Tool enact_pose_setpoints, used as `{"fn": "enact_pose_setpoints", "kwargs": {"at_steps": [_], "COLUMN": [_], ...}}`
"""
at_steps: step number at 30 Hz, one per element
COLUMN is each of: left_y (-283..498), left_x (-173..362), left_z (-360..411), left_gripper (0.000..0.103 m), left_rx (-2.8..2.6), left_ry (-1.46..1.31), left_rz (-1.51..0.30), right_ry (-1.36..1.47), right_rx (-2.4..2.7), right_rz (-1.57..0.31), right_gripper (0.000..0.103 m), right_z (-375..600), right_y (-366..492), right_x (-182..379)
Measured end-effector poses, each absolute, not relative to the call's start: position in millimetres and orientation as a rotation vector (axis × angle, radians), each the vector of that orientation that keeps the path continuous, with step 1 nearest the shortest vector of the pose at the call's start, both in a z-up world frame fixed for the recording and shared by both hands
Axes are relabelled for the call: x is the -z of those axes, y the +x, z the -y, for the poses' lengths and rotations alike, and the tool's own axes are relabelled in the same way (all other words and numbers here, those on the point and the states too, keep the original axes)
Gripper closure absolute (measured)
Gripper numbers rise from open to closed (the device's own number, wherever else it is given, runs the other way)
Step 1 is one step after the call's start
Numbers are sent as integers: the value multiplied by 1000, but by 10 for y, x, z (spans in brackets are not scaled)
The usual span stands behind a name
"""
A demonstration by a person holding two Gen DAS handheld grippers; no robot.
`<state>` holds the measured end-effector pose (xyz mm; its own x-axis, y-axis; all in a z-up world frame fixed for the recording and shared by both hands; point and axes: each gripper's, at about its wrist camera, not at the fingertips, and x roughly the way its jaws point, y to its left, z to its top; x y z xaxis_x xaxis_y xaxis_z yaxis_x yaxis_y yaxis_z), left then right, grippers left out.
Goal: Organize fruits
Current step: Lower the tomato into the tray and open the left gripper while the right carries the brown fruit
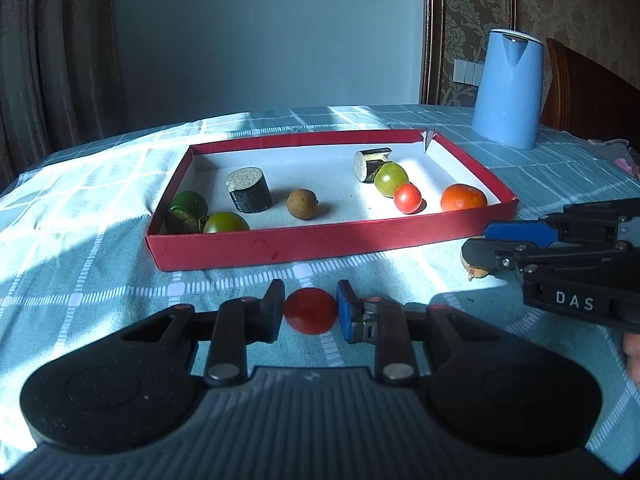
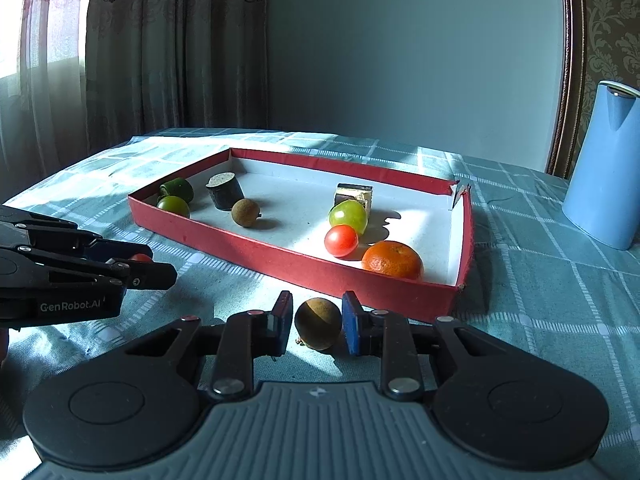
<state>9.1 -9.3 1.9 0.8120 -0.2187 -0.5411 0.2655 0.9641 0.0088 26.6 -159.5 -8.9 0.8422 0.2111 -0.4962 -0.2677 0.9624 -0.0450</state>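
Your left tongs point forward and tilt down toward the desk, jaws drawn in, each pad pressing a side of a red cherry tomato. Your right tongs sit at a similar downward tilt, jaws closed in on a brown longan with both pads against it. In the left wrist view the right tongs come in from the right edge, and a bit of your hand shows behind them.

Right tongs clamped on brown longan before red tray
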Motion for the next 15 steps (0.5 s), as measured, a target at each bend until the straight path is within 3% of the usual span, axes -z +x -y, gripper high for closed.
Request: {"fn": "enact_pose_setpoints", "kwargs": {"at_steps": [15], "left_y": [452], "left_x": [-283], "left_z": [294], "left_gripper": [78], "left_rx": [274], "left_ry": [4], "left_rz": [-528], "right_ry": [-90], "right_rx": [-137], "right_rz": [-450], "right_gripper": [77], "right_z": [1855], "right_y": [684], "right_x": [-209]}}
